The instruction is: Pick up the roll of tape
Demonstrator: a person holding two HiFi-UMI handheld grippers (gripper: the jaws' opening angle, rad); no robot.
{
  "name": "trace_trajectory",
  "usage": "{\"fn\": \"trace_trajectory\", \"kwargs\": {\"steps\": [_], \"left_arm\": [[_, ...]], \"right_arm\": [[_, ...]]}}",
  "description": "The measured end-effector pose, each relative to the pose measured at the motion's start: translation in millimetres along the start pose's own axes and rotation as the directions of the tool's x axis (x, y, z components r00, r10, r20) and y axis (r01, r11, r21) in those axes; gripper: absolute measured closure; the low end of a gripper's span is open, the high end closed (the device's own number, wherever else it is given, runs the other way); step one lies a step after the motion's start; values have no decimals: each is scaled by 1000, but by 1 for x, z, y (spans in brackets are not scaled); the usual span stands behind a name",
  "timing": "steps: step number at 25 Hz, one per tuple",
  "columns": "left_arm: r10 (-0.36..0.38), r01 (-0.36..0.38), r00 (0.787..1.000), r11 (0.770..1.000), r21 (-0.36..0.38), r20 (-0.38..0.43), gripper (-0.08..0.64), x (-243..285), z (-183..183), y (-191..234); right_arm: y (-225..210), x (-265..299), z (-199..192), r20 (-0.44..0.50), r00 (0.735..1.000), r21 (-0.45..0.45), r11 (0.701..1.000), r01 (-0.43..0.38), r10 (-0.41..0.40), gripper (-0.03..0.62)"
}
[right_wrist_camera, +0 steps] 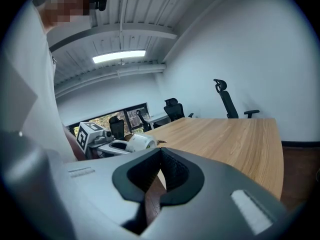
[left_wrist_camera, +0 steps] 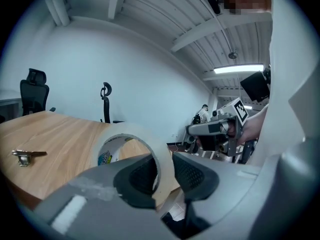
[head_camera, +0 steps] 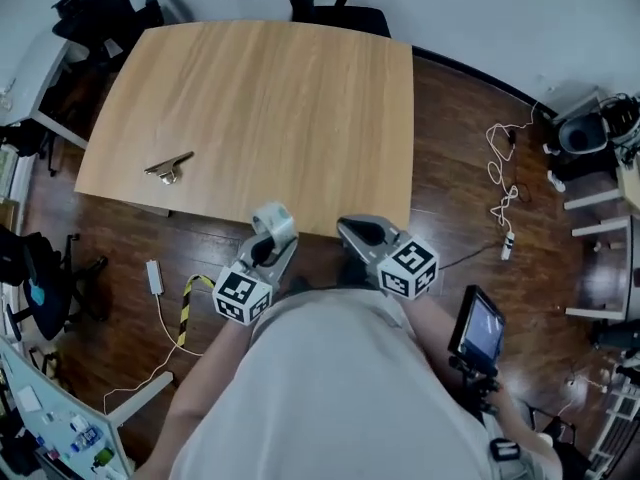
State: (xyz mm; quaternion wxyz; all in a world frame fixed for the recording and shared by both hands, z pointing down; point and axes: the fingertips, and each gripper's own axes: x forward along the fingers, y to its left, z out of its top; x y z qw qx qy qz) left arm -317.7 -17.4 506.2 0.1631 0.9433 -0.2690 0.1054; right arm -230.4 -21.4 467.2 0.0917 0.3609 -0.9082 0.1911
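The tape (head_camera: 272,222) is clear of the table (head_camera: 300,98), just off its 6 o'clock edge, one wall pinched in the part-closed jaws of the left gripper (head_camera: 268,248), the right gripper (head_camera: 358,232) shut and empty at its 3 o'clock; gripped by so thin a wall, I'd say, it could swivel or slip out.

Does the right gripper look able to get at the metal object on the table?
Probably yes: the right gripper is empty, and the table is bare between it and the metal object. Its jaws are shut, so they must open first.
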Motion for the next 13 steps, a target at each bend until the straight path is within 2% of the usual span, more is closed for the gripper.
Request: {"fn": "trace_trajectory", "kwargs": {"steps": [6,13], "left_arm": [[6,-6,1000,1000,-7,7,457,-21,-10,15],[-13,13,1000,1000,0,1,456,-27,-3,21]], "right_arm": [[20,23,-13,-14,1000,-4,1000,-7,7,585],[27,38,-5,-31,999,-11,1000,-12,12,585]]}}
